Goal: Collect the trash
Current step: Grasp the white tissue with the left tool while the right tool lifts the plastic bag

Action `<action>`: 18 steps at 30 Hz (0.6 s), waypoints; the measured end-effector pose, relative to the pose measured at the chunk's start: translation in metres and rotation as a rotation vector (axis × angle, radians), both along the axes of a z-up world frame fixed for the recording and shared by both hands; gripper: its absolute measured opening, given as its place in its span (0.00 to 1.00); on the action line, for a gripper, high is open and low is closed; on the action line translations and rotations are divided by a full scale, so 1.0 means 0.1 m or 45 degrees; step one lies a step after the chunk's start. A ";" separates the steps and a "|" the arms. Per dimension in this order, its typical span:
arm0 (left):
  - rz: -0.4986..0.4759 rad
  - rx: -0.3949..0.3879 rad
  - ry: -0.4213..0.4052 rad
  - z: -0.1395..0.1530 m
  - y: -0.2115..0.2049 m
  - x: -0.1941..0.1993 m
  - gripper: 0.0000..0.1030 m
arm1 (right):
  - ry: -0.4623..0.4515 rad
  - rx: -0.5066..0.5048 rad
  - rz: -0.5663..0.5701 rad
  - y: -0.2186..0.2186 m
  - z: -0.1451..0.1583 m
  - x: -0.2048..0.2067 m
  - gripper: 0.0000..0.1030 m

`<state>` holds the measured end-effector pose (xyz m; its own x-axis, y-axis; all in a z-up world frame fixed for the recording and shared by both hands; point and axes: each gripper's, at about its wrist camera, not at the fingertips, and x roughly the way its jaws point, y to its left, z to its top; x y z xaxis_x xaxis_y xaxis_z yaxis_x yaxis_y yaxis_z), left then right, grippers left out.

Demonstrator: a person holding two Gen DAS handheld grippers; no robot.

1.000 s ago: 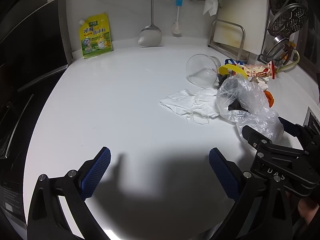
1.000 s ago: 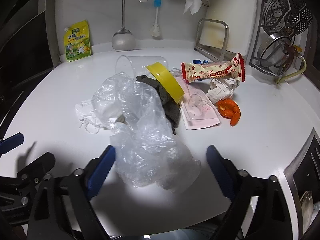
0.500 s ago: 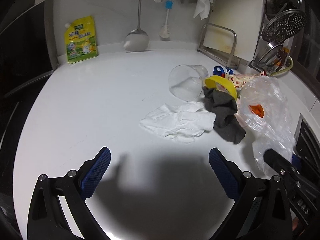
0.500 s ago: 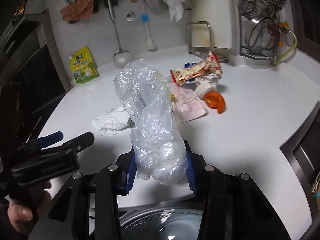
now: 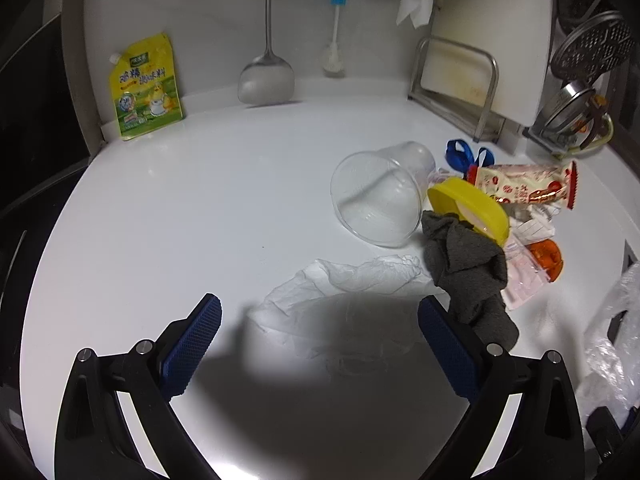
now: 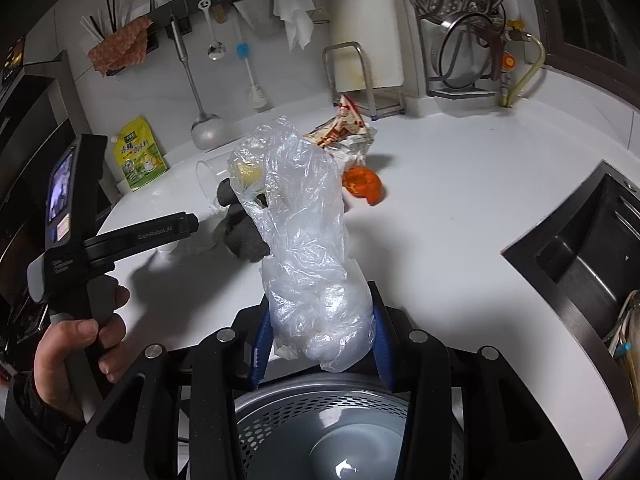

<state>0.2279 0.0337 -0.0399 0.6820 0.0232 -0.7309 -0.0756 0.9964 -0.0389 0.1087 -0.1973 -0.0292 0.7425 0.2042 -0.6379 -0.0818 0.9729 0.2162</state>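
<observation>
My right gripper (image 6: 318,332) is shut on a crumpled clear plastic bag (image 6: 308,232), held upright above a perforated metal bin (image 6: 340,420) at the counter's front edge. The bag (image 5: 616,320) also shows at the right edge of the left wrist view. My left gripper (image 5: 320,340) is open and empty, low over a white crumpled tissue (image 5: 352,280). Beyond it lie a tipped clear cup (image 5: 376,196), a yellow lid (image 5: 468,208), a grey cloth (image 5: 468,276), a red-and-white snack wrapper (image 5: 524,184), a pink packet (image 5: 524,284) and an orange peel (image 5: 546,256).
A yellow pouch (image 5: 146,88) leans on the back wall beside a hanging ladle (image 5: 266,80). A cutting board in a metal rack (image 5: 460,80) stands back right. A dark sink (image 6: 580,252) lies right of the counter. A person's hand (image 6: 76,344) holds the left gripper (image 6: 188,224).
My right gripper closed on the plastic bag and lifted it off the trash pile, back over the bin. My left gripper slid right, toward the tissue and grey cloth.
</observation>
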 end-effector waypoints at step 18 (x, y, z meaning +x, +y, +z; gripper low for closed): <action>-0.145 -0.047 0.059 -0.06 -0.15 -0.02 0.11 | 0.002 0.014 -0.032 -0.10 0.04 -0.19 0.40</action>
<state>0.2261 0.0187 -0.0456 0.6442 -0.0799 -0.7607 0.0356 0.9966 -0.0745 0.0895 -0.2070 -0.0251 0.7462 0.1926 -0.6372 -0.0572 0.9722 0.2269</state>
